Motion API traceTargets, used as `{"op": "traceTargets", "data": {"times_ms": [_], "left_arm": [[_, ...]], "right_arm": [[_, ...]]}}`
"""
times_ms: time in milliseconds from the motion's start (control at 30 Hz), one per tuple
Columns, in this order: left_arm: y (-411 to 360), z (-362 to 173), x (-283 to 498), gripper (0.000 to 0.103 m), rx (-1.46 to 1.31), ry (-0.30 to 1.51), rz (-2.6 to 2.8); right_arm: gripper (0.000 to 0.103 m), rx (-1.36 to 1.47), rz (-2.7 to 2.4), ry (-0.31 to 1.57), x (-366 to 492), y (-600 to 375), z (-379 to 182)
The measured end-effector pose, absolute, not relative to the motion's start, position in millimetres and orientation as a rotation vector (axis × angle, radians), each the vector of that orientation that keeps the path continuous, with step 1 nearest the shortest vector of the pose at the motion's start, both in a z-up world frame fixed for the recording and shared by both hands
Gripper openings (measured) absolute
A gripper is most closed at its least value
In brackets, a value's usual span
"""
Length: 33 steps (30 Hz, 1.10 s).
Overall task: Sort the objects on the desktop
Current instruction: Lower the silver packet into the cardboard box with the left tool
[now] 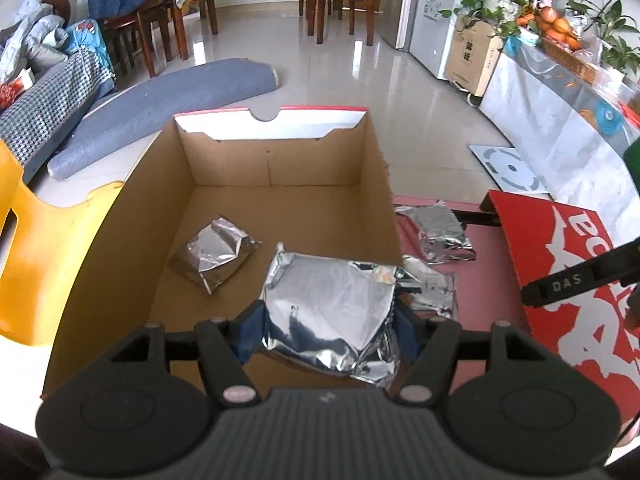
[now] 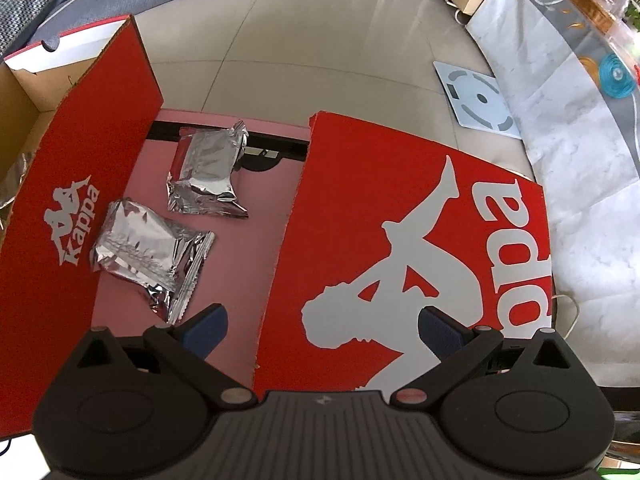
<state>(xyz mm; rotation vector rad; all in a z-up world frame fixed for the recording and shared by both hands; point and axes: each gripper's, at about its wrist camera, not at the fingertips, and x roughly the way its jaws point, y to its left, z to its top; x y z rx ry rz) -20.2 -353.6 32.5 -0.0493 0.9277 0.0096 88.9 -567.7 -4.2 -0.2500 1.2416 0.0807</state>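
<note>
My left gripper (image 1: pixel 326 330) is shut on a silver foil packet (image 1: pixel 332 308), held above the near end of the open cardboard shoe box (image 1: pixel 280 168). One smaller foil packet (image 1: pixel 214 254) lies on the box floor. Two more foil packets lie on the pink table right of the box: one far (image 2: pixel 208 170), one near (image 2: pixel 150 250); the left wrist view shows them as a far packet (image 1: pixel 438 232) and a near packet (image 1: pixel 434 290). My right gripper (image 2: pixel 322 330) is open over the edge of the red box lid (image 2: pixel 420 240), with nothing between its fingers.
The box's red side wall (image 2: pixel 80 184) stands left of the loose packets. A yellow chair (image 1: pixel 36 256) is left of the box. The pink table (image 2: pixel 248 248) shows between box and lid. A white scale (image 2: pixel 478 100) lies on the floor beyond.
</note>
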Motion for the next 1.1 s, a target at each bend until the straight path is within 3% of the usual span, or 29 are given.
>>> {"op": "traceTargets", "data": {"times_ms": [1100], "left_arm": [[-305.4,-7.9,-4.7,0.063,-0.074,1.009,0.143]], "right_arm": [[0.101,-0.330,0.104,1.302,107.3,-527.7,-31.0]]}}
